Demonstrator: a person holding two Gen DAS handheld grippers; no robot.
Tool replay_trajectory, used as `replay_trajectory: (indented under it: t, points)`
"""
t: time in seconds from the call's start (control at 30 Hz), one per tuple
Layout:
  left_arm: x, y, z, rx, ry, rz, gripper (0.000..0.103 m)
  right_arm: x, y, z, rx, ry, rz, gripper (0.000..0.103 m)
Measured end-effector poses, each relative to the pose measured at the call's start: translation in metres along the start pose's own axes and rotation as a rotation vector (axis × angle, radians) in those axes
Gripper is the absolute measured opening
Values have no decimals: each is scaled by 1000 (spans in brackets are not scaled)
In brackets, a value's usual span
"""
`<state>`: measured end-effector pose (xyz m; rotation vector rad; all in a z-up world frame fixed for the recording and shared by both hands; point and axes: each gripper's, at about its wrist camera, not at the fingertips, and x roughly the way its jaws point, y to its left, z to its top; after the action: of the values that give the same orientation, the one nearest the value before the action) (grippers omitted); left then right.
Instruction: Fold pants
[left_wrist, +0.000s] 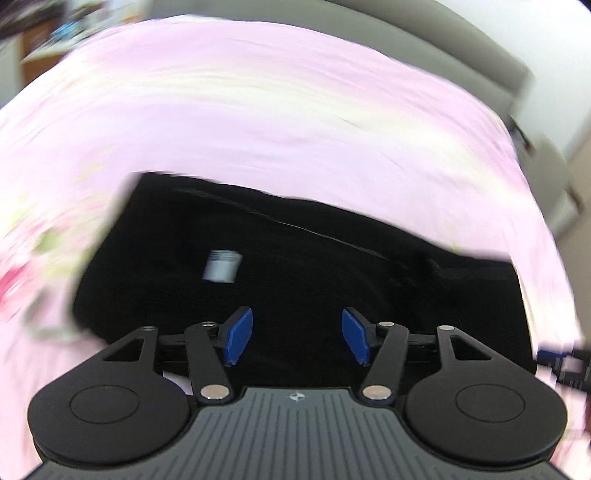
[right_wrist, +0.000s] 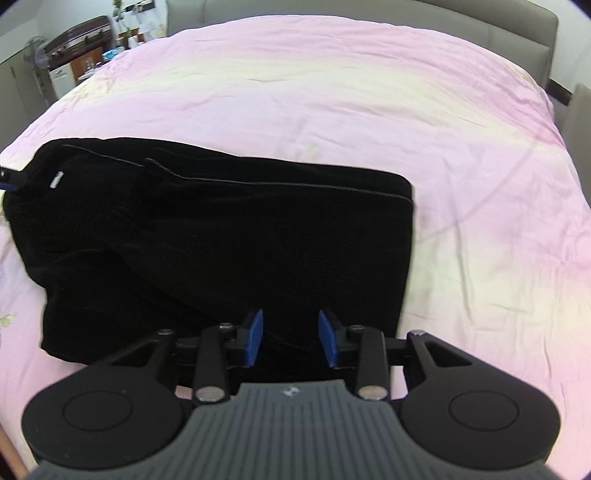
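Black left gripper (left_wrist: 297, 336) and right gripper (right_wrist: 291, 338) — blue pads, silver pivot screws, ribbed grey bodies.

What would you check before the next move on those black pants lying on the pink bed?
1. Left gripper free of cloth: ok, jaws apart, nothing between.
2. Right gripper free of cloth: ok, jaws apart, nothing pinched.
3. Pants folded into a compact block on the pink sheet: ok.
4. Edges lined up: cannot tell, the near edge is hidden behind the right gripper.
5. White label near the far left corner tucked in: not ok, it shows.
6. Left wrist view sharp: not ok, blurred.
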<state>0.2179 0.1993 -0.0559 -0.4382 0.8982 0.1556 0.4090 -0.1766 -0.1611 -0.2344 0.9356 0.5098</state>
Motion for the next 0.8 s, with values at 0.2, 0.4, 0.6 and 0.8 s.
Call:
replay_trajectory:
  t: [0.2, 0.4, 0.6, 0.8]
  points:
    - [-17, 92, -3, -295, -39, -19, 77, 7, 54, 25, -85, -1, 51, 38]
    - [9, 145, -26, -477, -18, -88, 78, 26, 98, 50, -155, 6, 55, 38]
    - [43, 168, -34, -571, -40, -140, 81, 61, 124, 80, -205, 21, 44, 32]
    - [64, 171, -31, -582, -69, -148, 88, 101, 137, 111, -217, 24, 54, 31]
